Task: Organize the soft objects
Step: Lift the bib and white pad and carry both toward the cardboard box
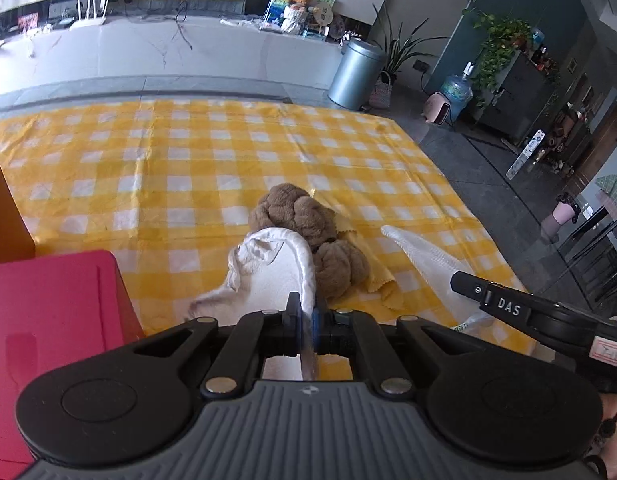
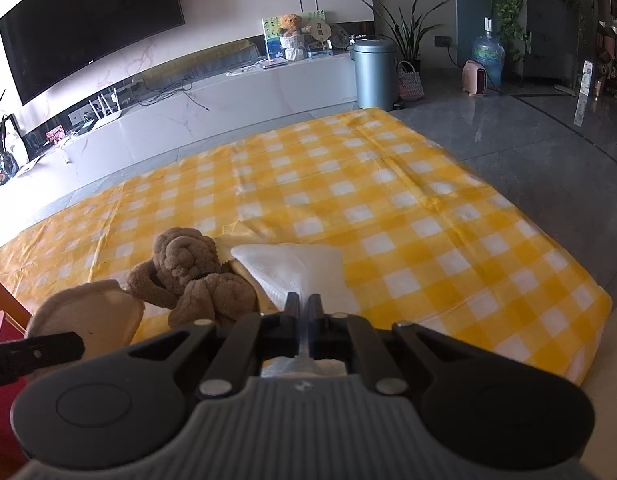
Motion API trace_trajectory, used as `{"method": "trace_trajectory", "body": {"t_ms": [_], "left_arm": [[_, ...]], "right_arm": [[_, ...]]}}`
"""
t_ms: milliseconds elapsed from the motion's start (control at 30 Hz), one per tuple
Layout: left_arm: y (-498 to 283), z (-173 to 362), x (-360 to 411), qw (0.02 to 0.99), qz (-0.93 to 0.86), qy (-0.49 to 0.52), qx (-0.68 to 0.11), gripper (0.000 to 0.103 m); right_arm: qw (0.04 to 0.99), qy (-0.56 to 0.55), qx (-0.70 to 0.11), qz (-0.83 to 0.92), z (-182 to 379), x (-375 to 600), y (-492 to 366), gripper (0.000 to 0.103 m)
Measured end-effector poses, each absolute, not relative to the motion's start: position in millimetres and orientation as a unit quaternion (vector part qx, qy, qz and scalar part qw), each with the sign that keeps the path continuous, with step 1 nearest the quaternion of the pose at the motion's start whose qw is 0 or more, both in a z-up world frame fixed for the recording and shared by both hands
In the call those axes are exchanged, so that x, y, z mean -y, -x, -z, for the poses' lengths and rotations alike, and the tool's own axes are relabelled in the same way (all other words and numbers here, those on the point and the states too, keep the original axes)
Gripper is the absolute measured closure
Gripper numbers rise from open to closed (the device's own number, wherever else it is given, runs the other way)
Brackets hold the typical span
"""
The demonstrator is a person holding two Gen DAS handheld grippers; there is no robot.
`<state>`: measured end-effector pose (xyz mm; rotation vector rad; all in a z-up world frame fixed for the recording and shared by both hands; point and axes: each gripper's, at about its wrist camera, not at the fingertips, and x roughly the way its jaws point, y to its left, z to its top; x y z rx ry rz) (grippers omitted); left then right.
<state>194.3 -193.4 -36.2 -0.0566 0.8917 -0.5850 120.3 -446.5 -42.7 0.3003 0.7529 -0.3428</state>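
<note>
white towel (image 1: pixel 268 276) pinched in left gripper (image 1: pixel 307 312) (right gripper (image 2: pixel 304 312) clamps white cloth (image 2: pixel 296 268))

Both cams ride on the grippers, looking forward and down along the fingers, low and close over the yellow checked cloth (image 1: pixel 212 152). Left wrist view sits left of the pile, red box (image 1: pixel 48 320) at its near left. Right wrist view sits right of it. Shared: brown towel (image 1: pixel 304 220) (image 2: pixel 188 268), TV bench (image 1: pixel 188 48), silver bin (image 2: pixel 374 72).
</note>
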Motion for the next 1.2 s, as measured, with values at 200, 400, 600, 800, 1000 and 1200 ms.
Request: {"method": "trace_trajectory", "body": {"t_ms": [200,400,600,800,1000,1200], "left_arm": [[-179.9,1.4,188.3,0.866,0.311,0.034,-0.389,0.098],[-166.1,-23.7,190.4,0.872,0.333,0.017,-0.359,0.098],[-160.0,-47.1,184.9,0.881,0.336,0.021,-0.332,0.098],[-149.4,-70.0,173.0,0.889,0.342,0.024,-0.304,0.098],[-137.7,-91.2,138.1,0.904,0.318,0.031,-0.282,0.098],[-121.1,-115.6,79.9,0.929,0.273,0.034,-0.246,0.098]], "right_arm": [[0.897,-0.163,-0.373,0.170,47.8,453.2,-120.7,0.102],[0.893,-0.178,-0.375,0.173,51.2,459.7,-121.2,0.102],[0.895,-0.170,-0.376,0.170,51.3,457.5,-122.2,0.102],[0.897,-0.172,-0.370,0.169,51.2,459.8,-123.4,0.102],[0.907,-0.180,-0.346,0.160,34.5,454.6,-121.6,0.102],[0.939,-0.094,-0.301,0.136,-10.6,404.9,-121.1,0.103]]}}
